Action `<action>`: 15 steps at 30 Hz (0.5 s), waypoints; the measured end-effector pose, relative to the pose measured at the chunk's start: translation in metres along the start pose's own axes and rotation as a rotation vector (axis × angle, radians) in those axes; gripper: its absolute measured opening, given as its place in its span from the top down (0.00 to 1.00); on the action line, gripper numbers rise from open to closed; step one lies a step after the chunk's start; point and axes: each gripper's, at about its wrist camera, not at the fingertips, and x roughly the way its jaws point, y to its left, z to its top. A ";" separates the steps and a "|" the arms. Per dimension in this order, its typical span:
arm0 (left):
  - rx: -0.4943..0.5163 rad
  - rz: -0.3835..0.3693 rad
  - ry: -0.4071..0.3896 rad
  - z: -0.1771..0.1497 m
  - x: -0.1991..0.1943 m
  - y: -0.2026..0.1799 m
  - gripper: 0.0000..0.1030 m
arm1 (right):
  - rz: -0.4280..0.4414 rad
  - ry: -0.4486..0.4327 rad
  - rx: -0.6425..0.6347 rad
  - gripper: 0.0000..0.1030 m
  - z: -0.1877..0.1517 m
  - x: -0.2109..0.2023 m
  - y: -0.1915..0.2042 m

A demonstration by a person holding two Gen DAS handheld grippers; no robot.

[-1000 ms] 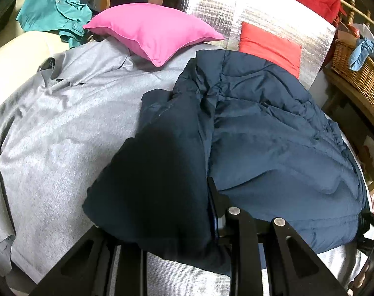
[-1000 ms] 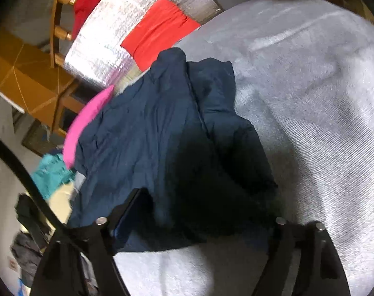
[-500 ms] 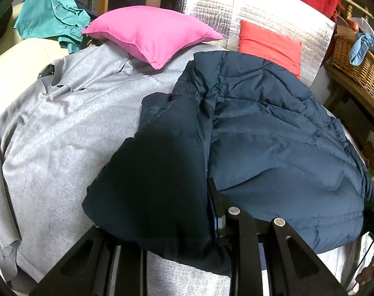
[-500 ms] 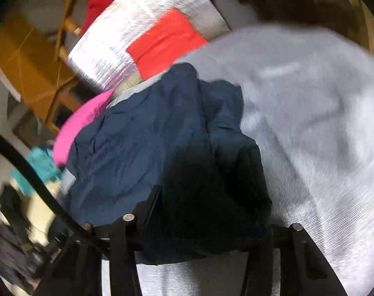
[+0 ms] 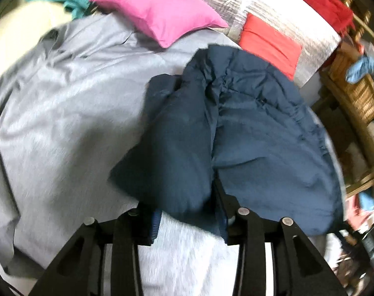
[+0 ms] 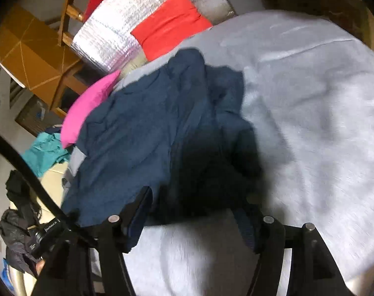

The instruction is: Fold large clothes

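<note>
With both sets of jaws standing wide at the hem, left gripper point(image 5: 187, 218) and right gripper point(image 6: 194, 218) seem mid-fold on the navy jacket point(image 5: 236, 133) lying at 12 o'clock on the grey bed point(image 5: 63, 113), needing a fresh grip next.

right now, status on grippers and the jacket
Left gripper open, jacket edge between its fingers. Right gripper open at the hem. Pink pillow beyond, not blocking.

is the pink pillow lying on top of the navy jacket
No, the pink pillow rests on the grey garment, apart from the navy jacket.
</note>
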 end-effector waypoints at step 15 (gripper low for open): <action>0.129 0.265 -0.104 0.016 0.017 -0.018 0.38 | 0.011 -0.007 -0.099 0.34 0.052 0.046 0.044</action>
